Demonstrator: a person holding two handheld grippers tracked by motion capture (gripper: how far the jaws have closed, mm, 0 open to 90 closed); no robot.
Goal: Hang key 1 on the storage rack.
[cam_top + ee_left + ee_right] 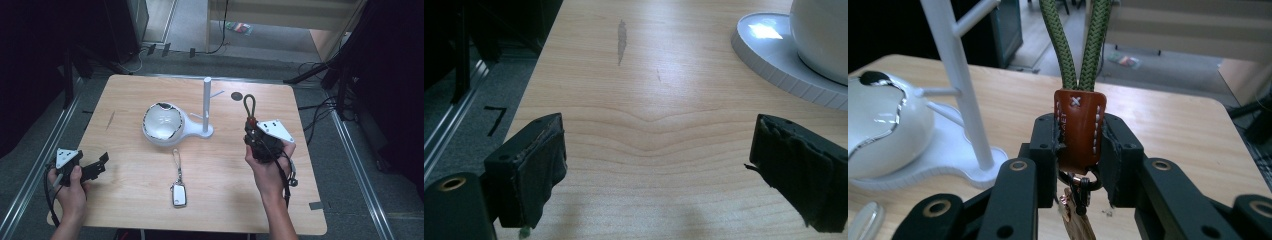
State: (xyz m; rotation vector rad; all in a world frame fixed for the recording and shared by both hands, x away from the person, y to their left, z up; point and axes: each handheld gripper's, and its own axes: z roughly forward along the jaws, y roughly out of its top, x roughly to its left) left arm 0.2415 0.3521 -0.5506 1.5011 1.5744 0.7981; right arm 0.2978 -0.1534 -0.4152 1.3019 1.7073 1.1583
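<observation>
A green cord keychain [1079, 45] with a brown leather tab [1079, 131] stands upright in my right gripper [1080, 145], whose jaws are shut on the tab; in the high view the cord loop [249, 104] rises above the right gripper [255, 131] over the table's right half. A white stand [206, 102] with an upright post and small pegs rises from a base joined to a white egg-shaped bowl [161, 123]. A second keychain with a silver fob [178, 194] lies flat near the front middle. My left gripper [656, 170] is open above bare wood at the front left [97, 165].
The wooden table [125, 200] has a black round mark [236, 95] at the back. The stand's white base [774, 60] lies ahead and right of the left gripper. Cables and dark equipment line the floor around the table, with metal rails on both sides.
</observation>
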